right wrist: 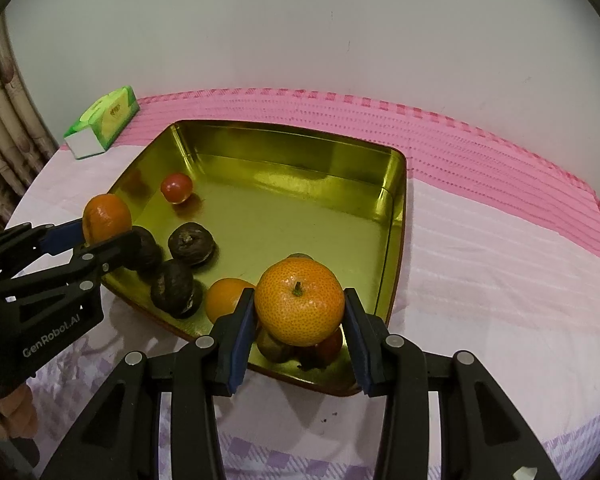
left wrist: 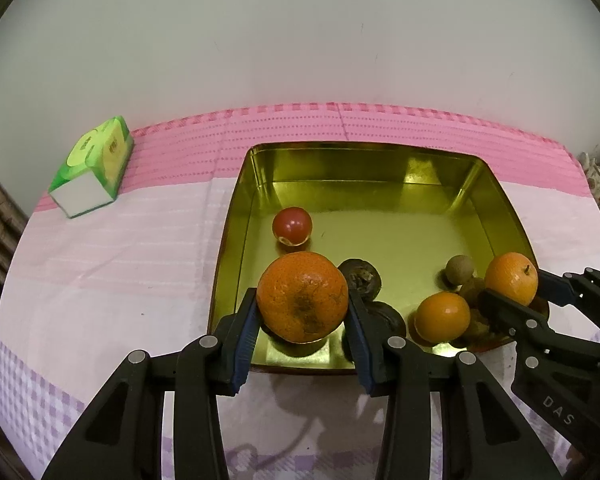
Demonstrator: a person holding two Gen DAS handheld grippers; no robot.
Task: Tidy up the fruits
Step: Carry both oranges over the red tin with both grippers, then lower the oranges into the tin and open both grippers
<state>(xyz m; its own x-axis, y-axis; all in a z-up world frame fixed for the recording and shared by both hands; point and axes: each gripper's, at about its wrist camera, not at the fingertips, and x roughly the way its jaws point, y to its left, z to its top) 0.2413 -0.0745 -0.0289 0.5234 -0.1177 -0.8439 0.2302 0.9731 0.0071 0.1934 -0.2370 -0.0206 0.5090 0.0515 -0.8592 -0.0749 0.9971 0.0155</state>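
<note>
1. The left gripper [left wrist: 302, 316] has its blue-padded jaws clamped on a scuffed orange [left wrist: 302, 296], held above the near left corner of a gold tin tray [left wrist: 364, 168].
2. The right gripper [right wrist: 299, 312] has its jaws clamped on a brighter orange with a stem [right wrist: 299, 300], held over the tray's near right corner.
3. Inside the tray lie a red tomato [left wrist: 292, 225], a loose small orange [left wrist: 442, 317], a round tan fruit [left wrist: 459, 269] and dark wrinkled fruits [right wrist: 191, 245].
4. The right wrist view alone shows three dark fruits clearly, plus more small fruit half hidden beneath the held orange, and part of a hand [right wrist: 14, 412] at the lower left edge.
5. The left wrist view alone shows the tan fruit clearly.
6. Readable writing: "GenRobot.AI" on the left gripper's body in the right wrist view, and "DAS" on the right gripper's body in the left wrist view.
7. The tray sits on a surface covered by a pink and white cloth [left wrist: 100, 264]. A green tissue pack [left wrist: 94, 166] lies at its far left; its print is too small to read.
</note>
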